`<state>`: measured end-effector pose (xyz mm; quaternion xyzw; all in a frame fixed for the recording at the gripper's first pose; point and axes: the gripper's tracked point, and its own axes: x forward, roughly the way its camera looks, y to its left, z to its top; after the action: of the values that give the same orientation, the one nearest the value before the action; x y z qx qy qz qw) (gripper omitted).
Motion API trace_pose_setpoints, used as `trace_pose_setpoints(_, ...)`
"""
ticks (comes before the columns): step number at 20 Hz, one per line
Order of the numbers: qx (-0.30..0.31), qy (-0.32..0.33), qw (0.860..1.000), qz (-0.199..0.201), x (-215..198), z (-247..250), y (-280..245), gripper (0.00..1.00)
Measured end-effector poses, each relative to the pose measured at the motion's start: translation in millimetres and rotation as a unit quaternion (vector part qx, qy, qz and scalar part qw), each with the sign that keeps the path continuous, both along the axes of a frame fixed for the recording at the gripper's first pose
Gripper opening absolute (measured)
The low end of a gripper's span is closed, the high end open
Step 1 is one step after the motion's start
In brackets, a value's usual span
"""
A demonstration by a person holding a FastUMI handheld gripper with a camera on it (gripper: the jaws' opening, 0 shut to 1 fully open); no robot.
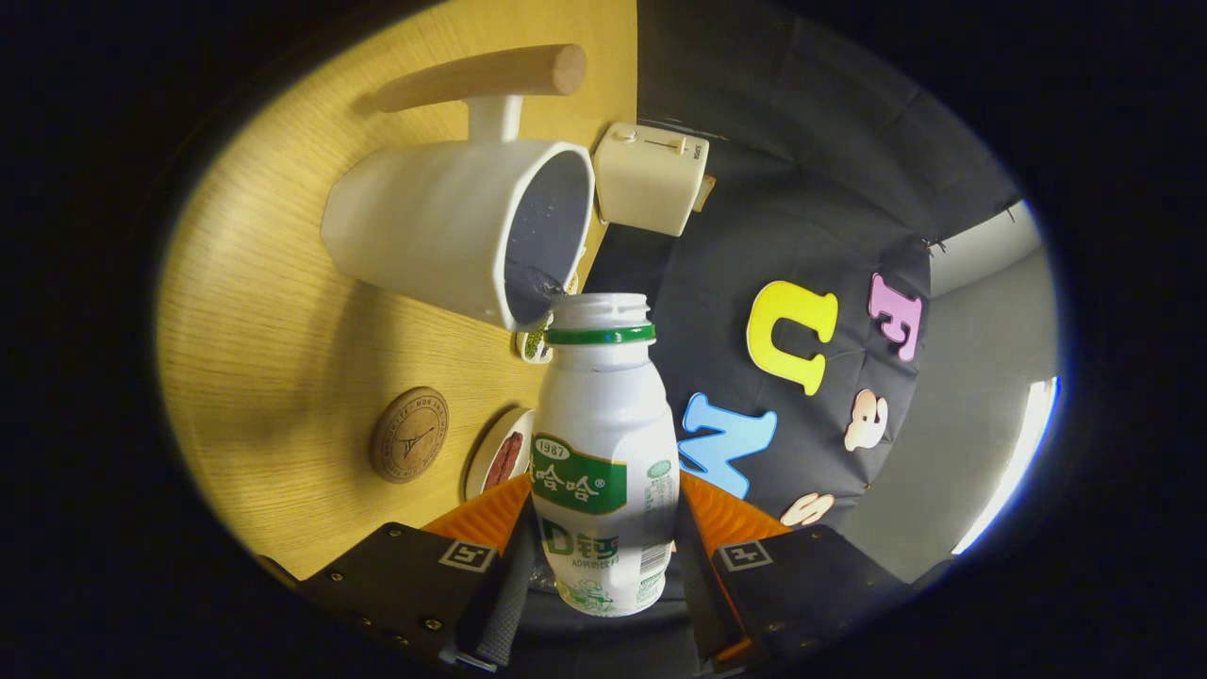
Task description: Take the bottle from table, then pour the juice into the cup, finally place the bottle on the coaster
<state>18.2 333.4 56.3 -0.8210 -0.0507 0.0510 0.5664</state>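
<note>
The gripper (603, 538) is rolled hard sideways, so the wooden surface (283, 349) stands like a wall beside it, and its orange fingers (481, 517) are clamped on the white yoghurt-drink bottle (603, 453) — uncapped, its green-ringed mouth touching or nearly touching the rim of the white cup (443, 226) with the wooden handle. The round cork coaster (408, 435) lies on the surface near the fingers, well apart from the cup — no juice stream can be made out.

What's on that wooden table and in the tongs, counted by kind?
Bottles: 1, the white bottle, held between the tongs
Cups: 1, the white cup with a wooden handle
Coasters: 1, the round coaster
Cream boxes: 1, the box beyond the cup
Small round lids or dishes: 2
Total: 6
</note>
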Motion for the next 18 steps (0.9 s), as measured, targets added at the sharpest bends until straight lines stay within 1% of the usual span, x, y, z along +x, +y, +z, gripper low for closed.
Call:
trace_pose_setpoints(15,-0.038,-0.014,0.999,-0.014,-0.3,4.7,-1.9,0.70)
trace_pose_setpoints(18,-0.035,-0.015,0.999,-0.006,-1.7,3.2,1.1,0.70)
